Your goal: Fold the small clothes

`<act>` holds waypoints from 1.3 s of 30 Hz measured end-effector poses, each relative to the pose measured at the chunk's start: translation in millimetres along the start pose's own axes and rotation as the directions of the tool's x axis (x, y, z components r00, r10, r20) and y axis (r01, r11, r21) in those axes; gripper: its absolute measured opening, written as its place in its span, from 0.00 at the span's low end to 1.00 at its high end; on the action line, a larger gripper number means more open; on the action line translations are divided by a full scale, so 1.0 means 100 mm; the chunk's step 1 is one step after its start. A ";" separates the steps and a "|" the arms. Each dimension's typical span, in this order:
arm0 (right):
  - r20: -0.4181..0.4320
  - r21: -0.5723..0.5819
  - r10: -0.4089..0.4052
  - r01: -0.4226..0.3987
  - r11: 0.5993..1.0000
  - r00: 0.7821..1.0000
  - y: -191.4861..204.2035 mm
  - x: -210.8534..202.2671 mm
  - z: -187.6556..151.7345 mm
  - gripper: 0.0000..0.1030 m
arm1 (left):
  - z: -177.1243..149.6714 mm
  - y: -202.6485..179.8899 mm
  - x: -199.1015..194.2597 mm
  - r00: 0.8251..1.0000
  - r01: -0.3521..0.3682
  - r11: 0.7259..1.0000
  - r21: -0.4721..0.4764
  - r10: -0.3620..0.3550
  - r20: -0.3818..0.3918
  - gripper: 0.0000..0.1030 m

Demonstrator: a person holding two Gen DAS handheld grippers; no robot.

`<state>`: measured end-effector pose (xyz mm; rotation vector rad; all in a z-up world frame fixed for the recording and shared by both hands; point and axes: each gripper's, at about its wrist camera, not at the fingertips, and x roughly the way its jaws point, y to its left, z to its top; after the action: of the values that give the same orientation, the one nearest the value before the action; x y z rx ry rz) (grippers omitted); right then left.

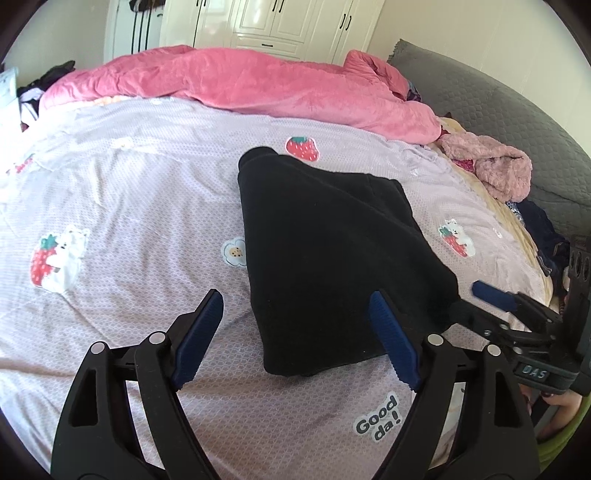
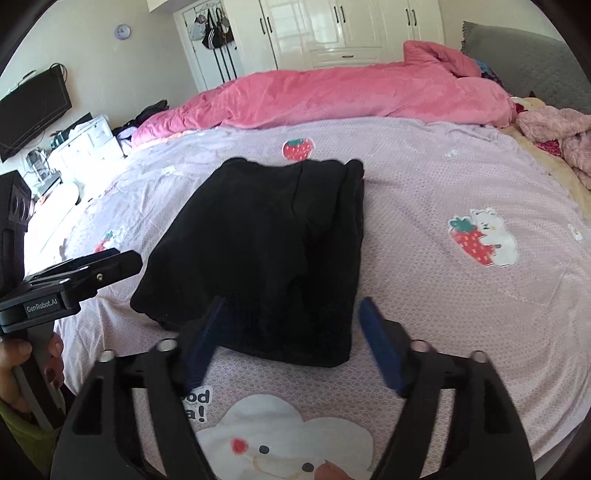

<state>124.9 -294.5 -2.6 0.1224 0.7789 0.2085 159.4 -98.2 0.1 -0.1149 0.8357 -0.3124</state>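
A black garment lies folded into a rough rectangle on the lilac strawberry-print bedsheet. It also shows in the right wrist view. My left gripper is open, its blue pads straddling the garment's near left corner just above the sheet. My right gripper is open at the garment's near edge; its left finger overlaps the dark cloth. The right gripper also shows in the left wrist view, at the garment's right corner. Neither holds cloth.
A pink duvet is bunched along the far side of the bed. A fuzzy pink garment and dark clothes lie at the right by the grey headboard. White wardrobes stand behind.
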 end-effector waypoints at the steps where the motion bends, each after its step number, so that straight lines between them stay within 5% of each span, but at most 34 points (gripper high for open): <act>1: 0.017 0.003 -0.005 0.005 1.000 1.000 0.00 -0.05 0.01 0.85 | 0.01 -0.01 -0.03 1.000 -0.006 1.000 0.000 0.006 0.006 0.84; 2: 0.037 0.003 -0.009 0.009 1.000 0.999 -0.01 -0.10 0.02 0.89 | 0.01 -0.01 -0.07 1.000 -0.014 1.000 0.000 0.014 0.017 0.91; 7: 0.100 -0.024 -0.022 0.024 0.999 0.995 0.01 -0.32 0.02 0.96 | -0.04 -0.06 -0.24 0.998 -0.048 0.999 0.022 0.047 0.045 0.91; 17: 0.207 -0.024 -0.025 0.030 0.999 0.978 0.08 -0.66 -0.09 0.96 | -0.20 -0.08 -0.57 0.991 -0.099 0.995 0.031 0.096 0.091 0.91; 28: 0.238 -0.019 -0.094 0.101 0.995 0.967 0.30 -0.80 -0.45 0.96 | -0.49 -0.11 -0.77 0.990 -0.104 0.993 0.051 0.098 0.105 0.91; 39: 0.156 -0.001 -0.128 0.130 0.992 0.980 0.41 -0.64 -0.83 0.96 | -0.72 -0.02 -0.77 0.992 -0.104 0.995 0.007 0.103 0.078 0.91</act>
<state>16.0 -267.0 -10.3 0.0763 0.6278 0.0792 57.1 -73.7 7.1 -0.0728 0.7599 -0.2133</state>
